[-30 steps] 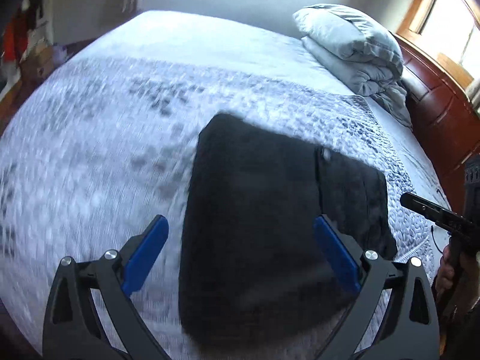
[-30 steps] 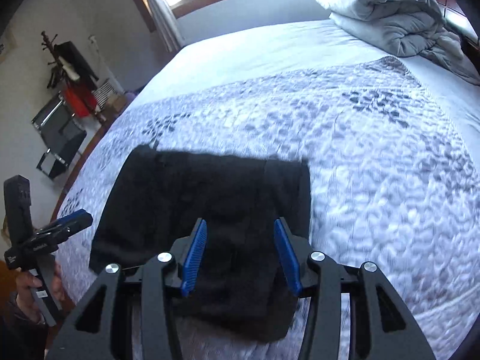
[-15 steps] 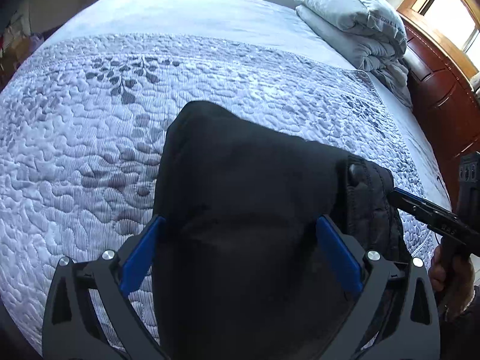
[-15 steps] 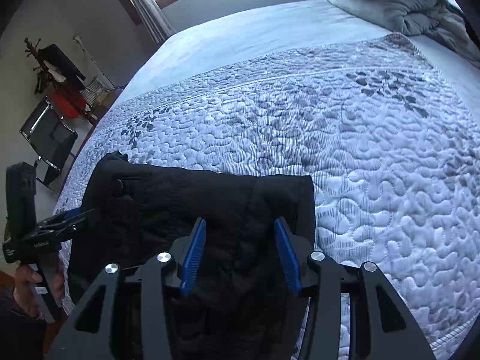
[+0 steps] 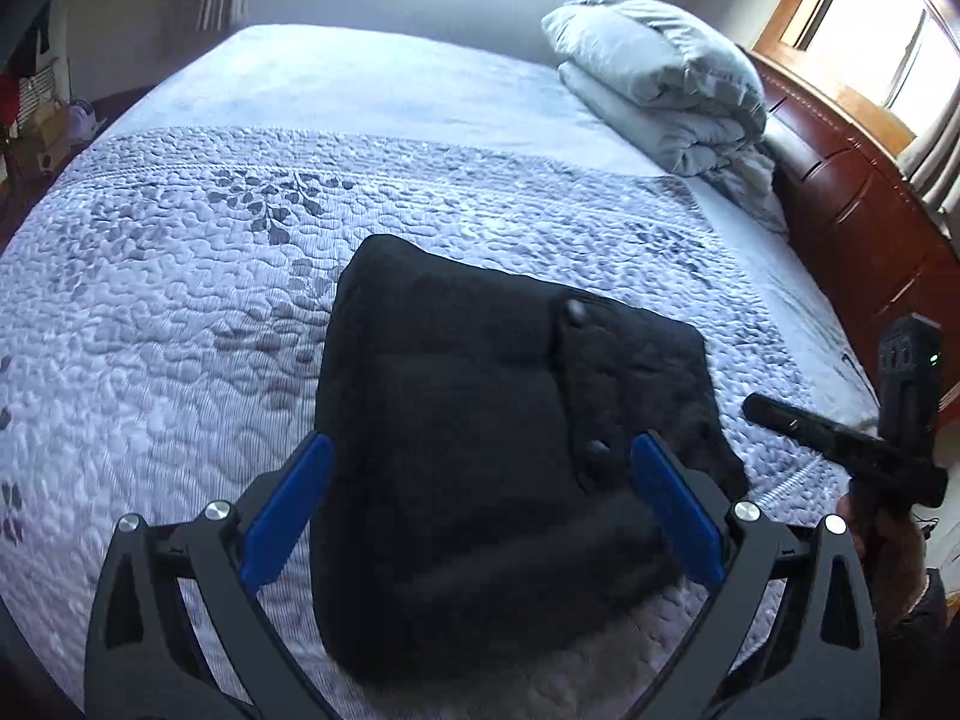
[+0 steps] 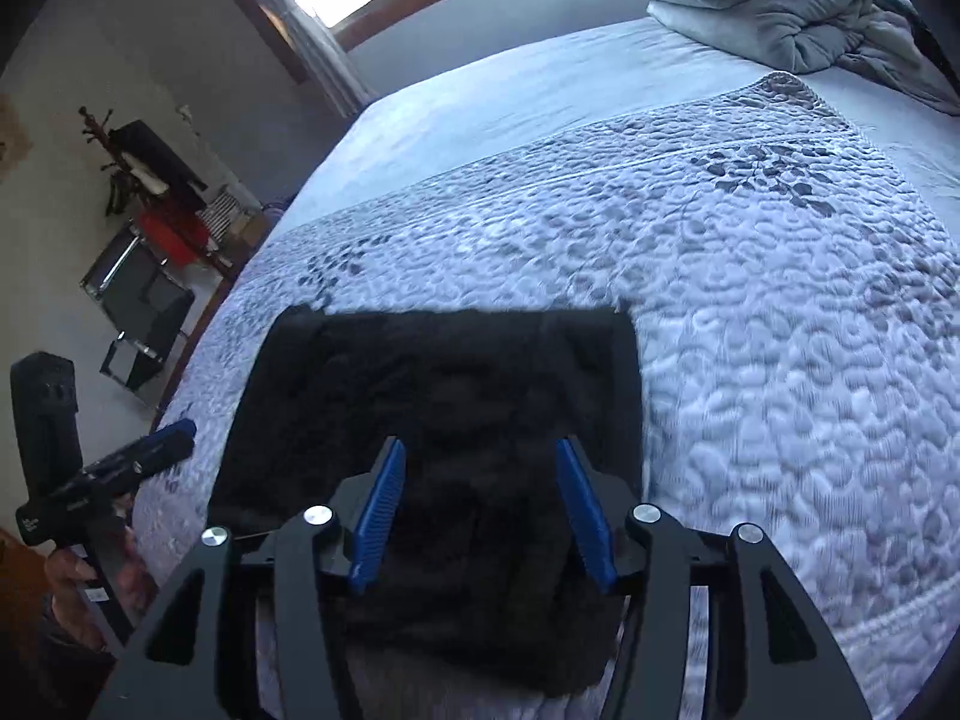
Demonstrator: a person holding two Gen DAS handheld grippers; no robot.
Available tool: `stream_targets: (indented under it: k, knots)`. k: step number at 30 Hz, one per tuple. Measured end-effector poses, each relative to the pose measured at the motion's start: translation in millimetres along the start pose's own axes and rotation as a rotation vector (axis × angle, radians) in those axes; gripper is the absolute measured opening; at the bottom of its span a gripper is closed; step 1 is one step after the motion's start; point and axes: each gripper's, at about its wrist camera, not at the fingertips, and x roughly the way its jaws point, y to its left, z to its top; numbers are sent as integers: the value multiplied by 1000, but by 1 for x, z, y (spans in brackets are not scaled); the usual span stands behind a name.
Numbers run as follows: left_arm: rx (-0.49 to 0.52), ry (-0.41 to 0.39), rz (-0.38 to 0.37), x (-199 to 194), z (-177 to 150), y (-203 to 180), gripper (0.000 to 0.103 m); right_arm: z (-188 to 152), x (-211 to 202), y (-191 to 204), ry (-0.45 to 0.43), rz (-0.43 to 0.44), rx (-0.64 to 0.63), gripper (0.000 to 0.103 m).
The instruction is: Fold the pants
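Note:
The black pants point(image 5: 480, 450) lie folded into a compact rectangle on the quilted bedspread point(image 5: 180, 312), near the bed's front edge. My left gripper point(image 5: 480, 444) hovers over them, blue pads spread wide and open, touching nothing. In the right wrist view the pants point(image 6: 450, 408) lie below my right gripper point(image 6: 480, 447). Its jaws are opening, and no cloth is pinched between the pads. The right gripper's tip point(image 5: 780, 414) shows just off the pants' right edge. The left gripper point(image 6: 162, 438) shows at their left edge.
A folded grey duvet point(image 5: 654, 78) sits at the head of the bed beside the wooden headboard point(image 5: 870, 228). A black chair point(image 6: 144, 306) and a coat rack point(image 6: 138, 162) stand on the floor beyond the bed's left side. A hand point(image 6: 78, 576) grips the left tool.
Both grippers dipped close to the pants half a second ago and have since drawn back. The right jaws stand slightly wider than before. The pants stay folded in place.

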Motion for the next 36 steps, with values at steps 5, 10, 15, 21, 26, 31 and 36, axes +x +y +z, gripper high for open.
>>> stream_targets:
  k: [5,10,15,21,26,31,36]
  knots:
    - [-16,-20,-15,-26,-19,-5,99,-26,6,16,62,-59,-84,54]
    - [-3,-38,5,-42,-24,-9,99,-39,14,12,83,-79,-84,54]
    - [38,-63,31,-53,-24,-13,99,-36,12,7,77,-44,-51,56]
    - [71,-74,49,-55,-21,-15,99,-22,-7,-22,22,46,83,64]
    - [76,-38,44,-40,-16,-6,99,-9,-9,-59,10,90,197,78]
    - [-26,99,-64,-2,-8,37,99,-6,9,-96,50,178,317,84]
    - [-154,226,-197,30,-7,98,99,-11,19,-114,65,212,362,84]
